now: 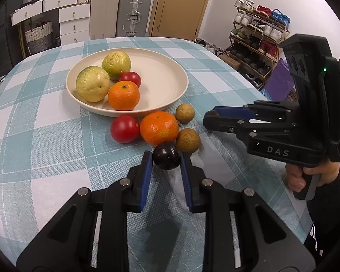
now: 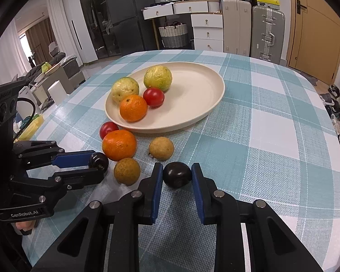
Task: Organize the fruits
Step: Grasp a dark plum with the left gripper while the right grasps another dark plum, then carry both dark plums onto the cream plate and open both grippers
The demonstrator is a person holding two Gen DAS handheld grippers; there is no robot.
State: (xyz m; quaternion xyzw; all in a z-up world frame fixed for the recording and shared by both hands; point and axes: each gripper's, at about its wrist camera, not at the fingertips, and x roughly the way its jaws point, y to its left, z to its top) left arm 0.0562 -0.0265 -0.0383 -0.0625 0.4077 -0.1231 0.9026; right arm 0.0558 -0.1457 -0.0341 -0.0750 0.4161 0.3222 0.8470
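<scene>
Left gripper (image 1: 166, 158) has its blue pads touching a small dark purple round fruit (image 1: 166, 158), apparently gripping it, near the table's front edge. Right gripper (image 2: 177, 174) brackets a second dark fruit (image 2: 176, 174), pads w/ slight gaps, not clamped. Squeeze gently, lift straight, carry over the cream round plate (image 1: 170, 83) & release low on its bare side.

Plate (image 2: 206, 104): cream, holding two guavas (image 2: 157, 78), a tangerine (image 2: 133, 108), a tomato (image 2: 154, 97).
Cloth: tomato (image 1: 124, 128), tangerine (image 1: 159, 127), two longans (image 1: 188, 140), clustered beside plate.
Dark plums: one (image 1: 166, 158) between left fingers, another (image 2: 177, 174) between right.
</scene>
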